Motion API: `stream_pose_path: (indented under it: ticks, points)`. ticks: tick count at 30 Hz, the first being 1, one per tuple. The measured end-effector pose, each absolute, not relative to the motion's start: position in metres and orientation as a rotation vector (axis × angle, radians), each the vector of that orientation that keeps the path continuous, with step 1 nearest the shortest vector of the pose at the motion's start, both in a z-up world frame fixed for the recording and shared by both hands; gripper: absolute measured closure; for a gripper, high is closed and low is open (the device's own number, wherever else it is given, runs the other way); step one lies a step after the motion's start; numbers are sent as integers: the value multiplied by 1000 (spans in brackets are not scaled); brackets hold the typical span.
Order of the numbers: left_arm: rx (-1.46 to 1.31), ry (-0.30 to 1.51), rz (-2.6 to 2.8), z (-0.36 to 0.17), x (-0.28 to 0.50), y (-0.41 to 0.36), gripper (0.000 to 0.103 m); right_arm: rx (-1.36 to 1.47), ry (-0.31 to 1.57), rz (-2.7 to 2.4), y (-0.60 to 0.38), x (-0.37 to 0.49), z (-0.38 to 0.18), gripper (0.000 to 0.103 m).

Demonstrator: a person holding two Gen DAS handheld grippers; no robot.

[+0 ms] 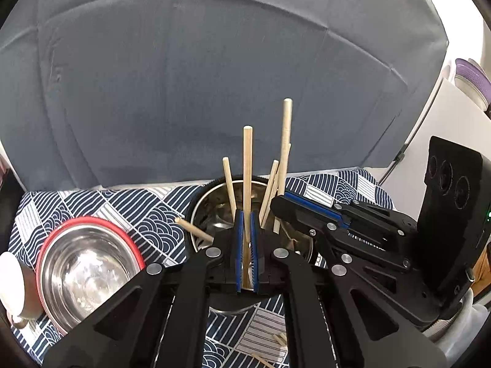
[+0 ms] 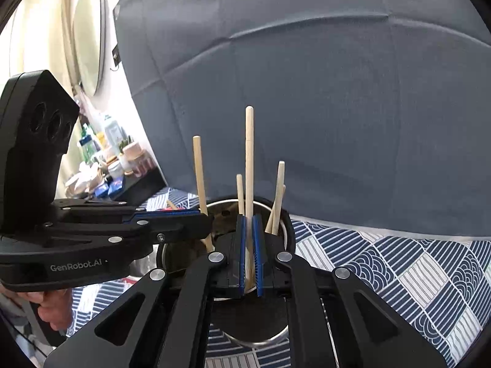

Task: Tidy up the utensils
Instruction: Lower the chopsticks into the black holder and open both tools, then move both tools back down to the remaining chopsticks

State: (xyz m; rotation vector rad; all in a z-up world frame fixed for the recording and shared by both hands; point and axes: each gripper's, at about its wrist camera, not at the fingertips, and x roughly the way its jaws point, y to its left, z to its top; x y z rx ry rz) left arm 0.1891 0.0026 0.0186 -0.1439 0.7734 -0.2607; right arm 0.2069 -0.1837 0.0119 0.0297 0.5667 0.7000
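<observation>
Over the steel cup: both grippers hung at the middle of the patterned cloth, each with one wooden stick.
Left gripper [image 1: 245,239]: jaws nearly closed, blue pads pinching a single chopstick [image 1: 247,165] that stood upright between them, its lower end down inside the cup's mouth.
Right gripper [image 2: 249,245]: jaws likewise almost shut on its own chopstick [image 2: 249,159], the tallest in that view, also upright over the cup.
Steel cup [image 1: 214,202]: near the middle of the surface, just in front of the grey cushion [image 1: 214,76]; several other chopsticks already leaned inside it at loose angles.
Red-rimmed bowl [image 1: 89,266]: left of the cup, steel inside, empty as far as could be seen.
Stray sticks [image 1: 276,340]: a few pale pieces lay on the cloth [image 1: 138,211] at the near edge (too blurred to count).
Person: a hand [image 2: 52,309] gripped the left tool's handle at the lower left of the right wrist view.
Step in hand: judged to be the placing of two chopsticks into the cup together, both poised at the rim and neither yet let go.
Next move calls for: easing each stick's tip deeper among those already standing, then opening the jaws gently so the sticks settle against the wall without knocking the cup or tangling with each other.
</observation>
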Motion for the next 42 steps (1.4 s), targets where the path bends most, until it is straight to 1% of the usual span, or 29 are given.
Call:
stream_pose_path:
  ticks: [3,11,13,14,16,18,20,22,23,24,25,26,27,28,29,34,42]
  points:
    - [-137,783,-249,19,186,2,98,23,577,690,-185,204,10,95]
    - [-165,760,-225,29,177,12,98,3,557,662,-191,198,21,95]
    - [-170,750,-210,36,175,16,95,4,545,655,-194,196,28,94]
    - [-172,747,-203,39,174,19,92,1,540,649,-195,195,31,94]
    - [-173,737,-184,47,169,24,79,1,527,636,-199,192,40,79]
    - [-169,724,-162,52,166,27,59,8,506,624,-204,189,48,73]
    - [-150,720,-111,59,161,29,50,12,498,611,-208,186,56,67]
    - [-151,725,-95,62,159,31,40,15,492,597,-212,183,61,56]
    - [-154,731,-91,63,156,33,27,15,489,582,-215,180,65,52]
    - [-151,735,-81,64,153,34,18,17,487,569,-217,179,67,41]
    - [-146,735,-73,65,151,34,16,21,488,549,-220,177,69,30]
    - [-139,732,-67,65,147,35,15,25,485,533,-223,174,71,28]
    - [-134,737,-61,65,144,35,10,28,484,524,-226,172,72,24]
    - [-135,743,-55,64,142,35,9,31,488,518,-227,171,72,18]
    - [-138,750,-50,62,140,36,7,33,495,509,-230,170,72,18]
    - [-149,803,-31,45,131,37,6,37,554,454,-244,164,61,17]
    - [-182,912,-34,2,114,25,6,-6,674,430,-259,149,23,16]
